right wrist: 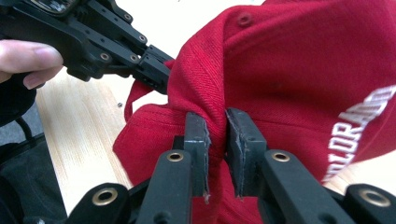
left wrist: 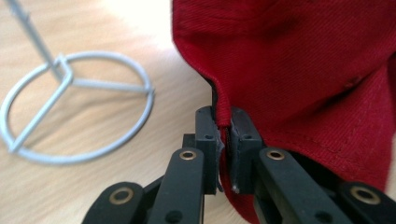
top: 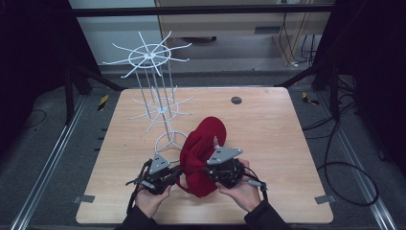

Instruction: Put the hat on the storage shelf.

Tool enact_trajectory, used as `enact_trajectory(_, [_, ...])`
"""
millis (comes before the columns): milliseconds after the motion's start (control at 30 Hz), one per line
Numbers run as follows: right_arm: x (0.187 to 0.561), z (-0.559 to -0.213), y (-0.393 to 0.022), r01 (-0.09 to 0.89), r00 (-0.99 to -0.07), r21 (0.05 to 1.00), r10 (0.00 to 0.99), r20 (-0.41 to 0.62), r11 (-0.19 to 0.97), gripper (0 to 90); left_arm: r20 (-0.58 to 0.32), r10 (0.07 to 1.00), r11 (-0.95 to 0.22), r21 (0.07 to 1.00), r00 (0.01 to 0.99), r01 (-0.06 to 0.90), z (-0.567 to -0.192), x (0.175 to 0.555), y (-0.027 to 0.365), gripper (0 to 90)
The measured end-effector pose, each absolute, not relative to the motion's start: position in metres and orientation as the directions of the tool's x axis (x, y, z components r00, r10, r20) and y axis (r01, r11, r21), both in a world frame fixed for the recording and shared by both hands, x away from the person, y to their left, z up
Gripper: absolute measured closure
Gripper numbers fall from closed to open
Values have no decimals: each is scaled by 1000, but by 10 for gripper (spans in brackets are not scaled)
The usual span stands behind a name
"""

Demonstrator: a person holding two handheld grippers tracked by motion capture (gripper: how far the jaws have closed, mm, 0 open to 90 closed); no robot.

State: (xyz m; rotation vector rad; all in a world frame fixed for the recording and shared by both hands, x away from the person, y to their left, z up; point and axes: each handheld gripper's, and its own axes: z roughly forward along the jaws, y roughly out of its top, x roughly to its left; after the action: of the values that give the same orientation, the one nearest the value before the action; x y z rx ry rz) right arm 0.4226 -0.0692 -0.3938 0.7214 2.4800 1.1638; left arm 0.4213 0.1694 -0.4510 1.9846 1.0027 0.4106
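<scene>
A red cap (top: 205,136) lies crumpled in the middle of the wooden table (top: 273,134), between my two grippers. My left gripper (top: 178,173) comes at it from the left. In the left gripper view its jaws (left wrist: 223,128) are shut on the cap's thin hem (left wrist: 224,100). My right gripper (top: 207,169) is at the cap's near right side. In the right gripper view it (right wrist: 216,135) pinches a raised fold of the red cloth (right wrist: 280,70). White lettering (right wrist: 359,126) runs across the cap's front. The left gripper (right wrist: 154,70) is also there at upper left, clamped on the cap's edge.
A white wire display rack (top: 152,57) with spoke arms stands at the back left of the table. Its ring base (top: 170,140) (left wrist: 74,107) sits just left of the cap. A small dark round plug (top: 236,100) marks the far table top. Metal rails and cables run alongside the table.
</scene>
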Motion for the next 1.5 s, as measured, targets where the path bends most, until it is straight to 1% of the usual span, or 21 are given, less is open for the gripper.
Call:
enact_trajectory(100, [425, -400, -59, 317, -829, 770, 556, -58, 554, 782, -71, 783, -330, 795, 618, 510, -459, 420, 175, 836])
enact_trajectory(167, [426, -405, -54, 318, -834, 770, 549, -51, 553, 760, -64, 786, -340, 787, 615, 516, -462, 420, 177, 836])
enact_trajectory(267, [427, -408, -53, 318, -845, 787, 535, -18, 529, 694, -30, 788, -370, 775, 615, 513, -465, 420, 178, 836])
enact_trajectory(333, [428, -405, -59, 319, -851, 807, 526, 11, 498, 657, -17, 789, -381, 770, 614, 511, -467, 420, 178, 836])
enact_trajectory(367, [429, -403, -64, 315, -849, 825, 527, 24, 470, 620, -17, 790, -383, 768, 613, 514, -468, 420, 178, 836])
enact_trajectory(400, [429, -400, -68, 318, -846, 833, 532, 33, 453, 615, -7, 793, -390, 764, 610, 515, -469, 421, 179, 836])
enact_trajectory(467, [431, -395, -79, 325, -835, 853, 547, 57, 408, 598, -4, 796, -395, 755, 606, 523, -472, 422, 179, 837])
enact_trajectory(533, [434, -393, -91, 329, -809, 863, 585, 50, 382, 576, -5, 797, -397, 749, 604, 530, -474, 423, 180, 837])
enact_trajectory(600, [439, -398, -99, 326, -768, 860, 640, -1, 393, 536, 2, 796, -405, 745, 605, 530, -475, 424, 179, 837])
enact_trajectory(667, [447, -409, -104, 354, -728, 844, 685, -21, 402, 522, 3, 795, -404, 747, 606, 527, -475, 423, 178, 837])
enact_trajectory(733, [455, -422, -106, 393, -700, 830, 714, -9, 396, 495, 7, 791, -412, 745, 611, 525, -475, 423, 178, 837])
enact_trajectory(833, [468, -443, -106, 434, -671, 813, 741, 5, 388, 480, 2, 792, -407, 747, 611, 526, -475, 424, 178, 837])
enact_trajectory(967, [477, -454, -103, 472, -660, 811, 748, 64, 347, 466, -1, 793, -407, 743, 609, 531, -477, 424, 178, 837])
enact_trajectory(1033, [481, -459, -101, 494, -659, 799, 747, 86, 343, 480, -1, 793, -408, 741, 609, 533, -477, 424, 178, 837])
enact_trajectory(1133, [486, -471, -99, 532, -664, 760, 740, 103, 372, 496, -2, 791, -410, 740, 611, 533, -477, 425, 178, 837])
enact_trajectory(1233, [491, -483, -97, 593, -666, 719, 722, 186, 362, 629, -6, 792, -407, 739, 610, 537, -478, 426, 178, 837])
enact_trajectory(1300, [490, -483, -96, 588, -665, 714, 730, 158, 381, 752, -8, 794, -406, 737, 608, 540, -478, 426, 179, 837])
enact_trajectory(1333, [489, -481, -97, 592, -663, 715, 729, 169, 373, 784, -10, 793, -405, 737, 609, 540, -478, 427, 179, 837])
enact_trajectory(1433, [485, -477, -101, 588, -651, 722, 744, 153, 366, 841, -17, 793, -397, 744, 609, 537, -477, 427, 178, 837])
enact_trajectory(1500, [481, -472, -106, 597, -633, 720, 759, 151, 354, 849, -23, 793, -391, 748, 609, 537, -475, 428, 176, 837])
